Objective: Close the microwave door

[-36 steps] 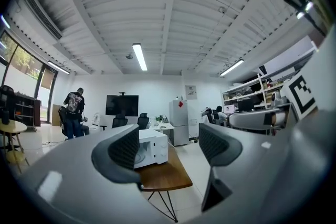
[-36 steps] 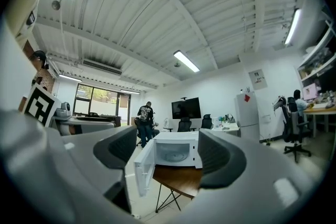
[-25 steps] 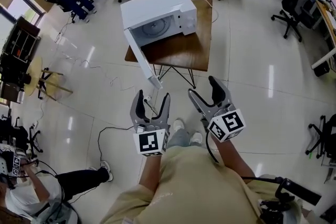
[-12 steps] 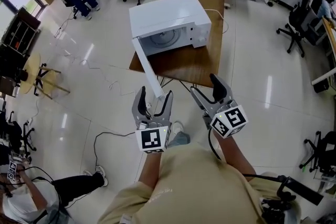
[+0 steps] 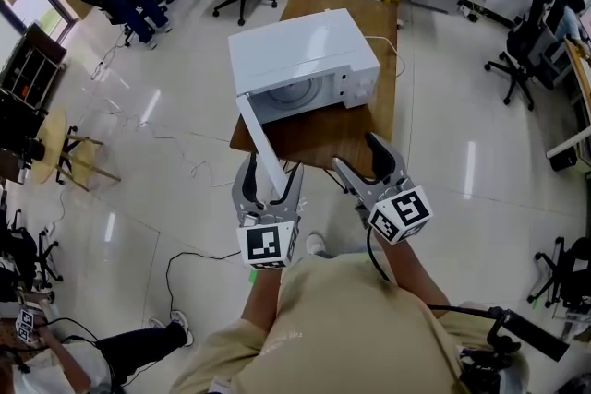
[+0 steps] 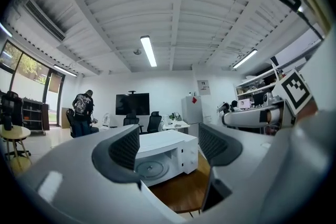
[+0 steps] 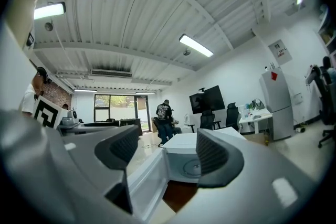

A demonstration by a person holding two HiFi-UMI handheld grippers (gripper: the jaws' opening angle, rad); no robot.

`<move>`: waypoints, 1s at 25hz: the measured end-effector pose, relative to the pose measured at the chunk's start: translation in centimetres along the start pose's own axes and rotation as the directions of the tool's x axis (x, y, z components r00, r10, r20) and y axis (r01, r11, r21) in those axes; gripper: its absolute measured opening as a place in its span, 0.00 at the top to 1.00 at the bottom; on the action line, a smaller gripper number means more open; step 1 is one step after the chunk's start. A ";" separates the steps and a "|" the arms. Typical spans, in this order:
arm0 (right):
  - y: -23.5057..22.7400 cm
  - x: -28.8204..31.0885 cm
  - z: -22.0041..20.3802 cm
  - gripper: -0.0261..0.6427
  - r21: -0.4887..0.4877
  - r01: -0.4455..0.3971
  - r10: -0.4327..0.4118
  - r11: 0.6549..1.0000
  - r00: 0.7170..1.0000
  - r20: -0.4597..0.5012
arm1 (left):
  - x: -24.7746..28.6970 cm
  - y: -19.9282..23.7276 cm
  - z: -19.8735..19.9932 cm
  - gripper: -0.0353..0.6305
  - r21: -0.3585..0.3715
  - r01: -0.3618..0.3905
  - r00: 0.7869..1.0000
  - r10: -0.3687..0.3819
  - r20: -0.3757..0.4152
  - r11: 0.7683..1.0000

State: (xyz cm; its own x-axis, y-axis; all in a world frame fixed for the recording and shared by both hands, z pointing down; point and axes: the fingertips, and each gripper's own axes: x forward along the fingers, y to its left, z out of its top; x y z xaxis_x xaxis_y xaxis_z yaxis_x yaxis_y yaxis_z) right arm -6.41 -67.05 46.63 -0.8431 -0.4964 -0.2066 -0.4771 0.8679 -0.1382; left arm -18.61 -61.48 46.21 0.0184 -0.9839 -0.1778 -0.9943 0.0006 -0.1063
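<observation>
Up at twelve o'clock on the tabletop (image 5: 355,126) sits the microwave (image 5: 300,51), its door (image 5: 258,138) hanging open toward seven o'clock. My left tongs (image 5: 271,173) and right tongs (image 5: 358,154) are both wide open, holding nothing. I think the door is stiff and swings easy; push its free edge.

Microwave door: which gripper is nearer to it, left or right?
Left. The left gripper is at the outer end of the microwave door; the right gripper stands apart, further right.

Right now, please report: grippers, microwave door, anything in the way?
Left gripper and right gripper both open, nothing between the jaws. Microwave door wide open, sticking out past the table edge. Nothing seen in its swing path.
</observation>
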 end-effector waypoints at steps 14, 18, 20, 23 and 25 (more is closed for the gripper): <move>-6.7 4.0 -2.6 0.46 0.054 -0.130 0.131 0.990 0.991 -0.028 | 1.3 8.9 -7.3 0.33 0.117 0.011 0.981 0.012 -0.193 0.993; -8.6 5.0 -2.8 0.46 0.073 -0.155 0.157 0.985 0.987 -0.027 | 0.3 12.6 -10.5 0.27 -0.023 0.030 0.945 -0.036 -0.326 0.999; -9.1 5.4 -3.2 0.46 0.086 -0.168 0.171 0.982 0.985 -0.029 | -0.6 13.5 -13.6 0.25 -0.141 0.004 0.898 -0.065 -0.435 0.990; -9.7 5.4 -3.4 0.46 0.104 -0.194 0.197 0.975 0.980 -0.020 | -1.9 12.8 -16.7 0.25 -0.328 -0.061 0.852 -0.122 -0.510 0.943; -10.5 5.3 -3.2 0.46 0.118 -0.189 0.192 0.975 0.981 -0.017 | -2.0 11.5 -17.1 0.26 -0.448 -0.092 0.858 -0.157 -0.489 0.890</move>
State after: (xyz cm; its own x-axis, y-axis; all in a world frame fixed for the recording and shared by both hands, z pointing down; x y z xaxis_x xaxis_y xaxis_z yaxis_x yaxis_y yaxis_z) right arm -6.67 -78.74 50.07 -0.9230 -0.3204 -0.2132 -0.2770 0.9377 -0.2098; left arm -31.88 -62.60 62.07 0.1210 -0.9317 0.3423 -0.9330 0.0110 0.3597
